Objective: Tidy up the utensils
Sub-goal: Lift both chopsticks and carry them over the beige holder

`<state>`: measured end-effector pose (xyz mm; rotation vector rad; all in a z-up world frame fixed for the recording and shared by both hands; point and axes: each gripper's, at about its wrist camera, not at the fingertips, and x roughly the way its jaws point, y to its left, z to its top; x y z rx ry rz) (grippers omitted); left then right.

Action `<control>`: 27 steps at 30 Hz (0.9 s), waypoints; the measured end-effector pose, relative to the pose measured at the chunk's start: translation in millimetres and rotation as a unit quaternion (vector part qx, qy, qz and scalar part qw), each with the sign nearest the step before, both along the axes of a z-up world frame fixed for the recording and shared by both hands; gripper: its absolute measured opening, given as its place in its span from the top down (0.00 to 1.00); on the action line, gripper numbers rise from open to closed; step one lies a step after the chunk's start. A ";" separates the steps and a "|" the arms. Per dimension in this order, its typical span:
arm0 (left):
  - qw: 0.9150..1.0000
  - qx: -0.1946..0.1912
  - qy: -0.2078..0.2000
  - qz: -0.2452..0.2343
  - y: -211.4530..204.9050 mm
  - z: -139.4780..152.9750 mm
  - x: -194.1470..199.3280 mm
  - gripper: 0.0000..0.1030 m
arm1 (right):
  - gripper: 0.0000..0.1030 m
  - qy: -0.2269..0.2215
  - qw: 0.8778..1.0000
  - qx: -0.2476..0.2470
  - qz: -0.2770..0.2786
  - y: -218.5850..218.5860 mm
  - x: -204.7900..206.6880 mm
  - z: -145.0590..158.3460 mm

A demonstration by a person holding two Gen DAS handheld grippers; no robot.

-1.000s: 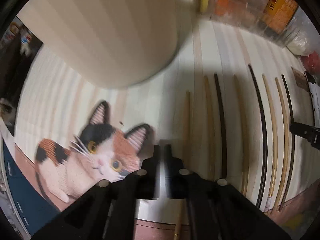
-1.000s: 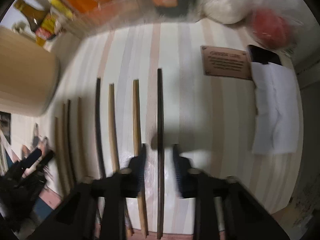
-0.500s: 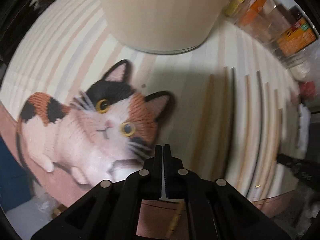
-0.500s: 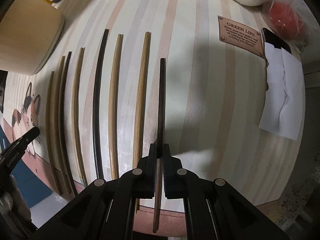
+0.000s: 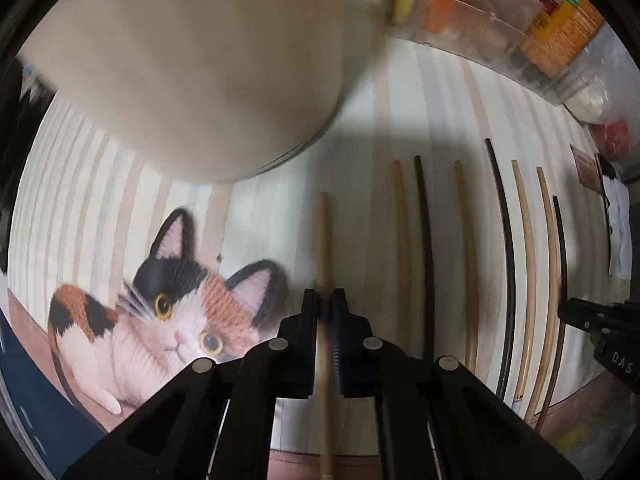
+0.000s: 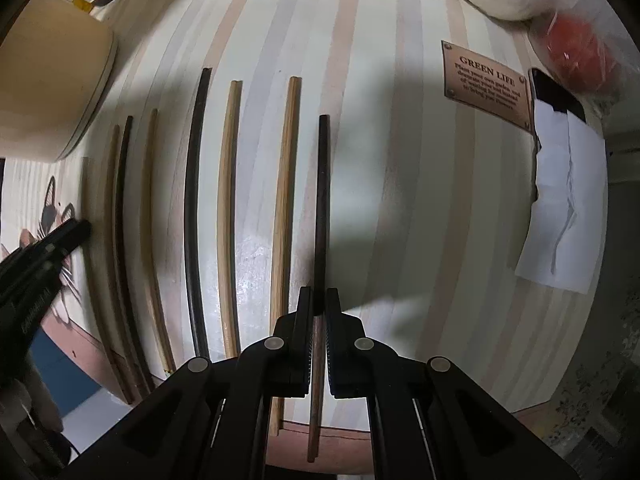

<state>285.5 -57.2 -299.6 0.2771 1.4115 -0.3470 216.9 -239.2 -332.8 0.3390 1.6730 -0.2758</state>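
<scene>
My left tongs (image 5: 325, 312) pinch a light wooden chopstick (image 5: 322, 236) at the left end of the row on the striped worktop (image 6: 400, 184), probably to pair it by colour. My right tongs (image 6: 319, 312) are pressed onto a dark chopstick (image 6: 322, 200) at the right end, likely for the same sorting. The remaining chopsticks (image 6: 230, 216) lie parallel between. I cannot tell whether either stick is lifted. The beige container (image 5: 192, 60) is cropped, its opening unseen.

Glossy striped mat (image 6: 400, 200), seemingly wooden chopsticks (image 6: 230, 200), matt paper (image 6: 560, 216)
</scene>
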 end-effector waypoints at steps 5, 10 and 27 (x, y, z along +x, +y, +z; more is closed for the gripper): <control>0.998 -0.018 0.034 0.052 41.7 -5.8 -14.6 0.96 | 0.95 0.017 1.000 0.016 0.016 5.4 -15.0 -2.7; 0.999 -0.012 0.028 0.029 41.8 -8.6 -11.5 0.92 | 0.95 0.050 0.998 0.015 0.027 7.4 -3.0 -7.4; 0.995 -0.061 -0.054 0.054 62.6 -6.6 -44.8 0.96 | 0.95 -0.043 0.998 -0.044 0.018 25.0 -39.6 19.7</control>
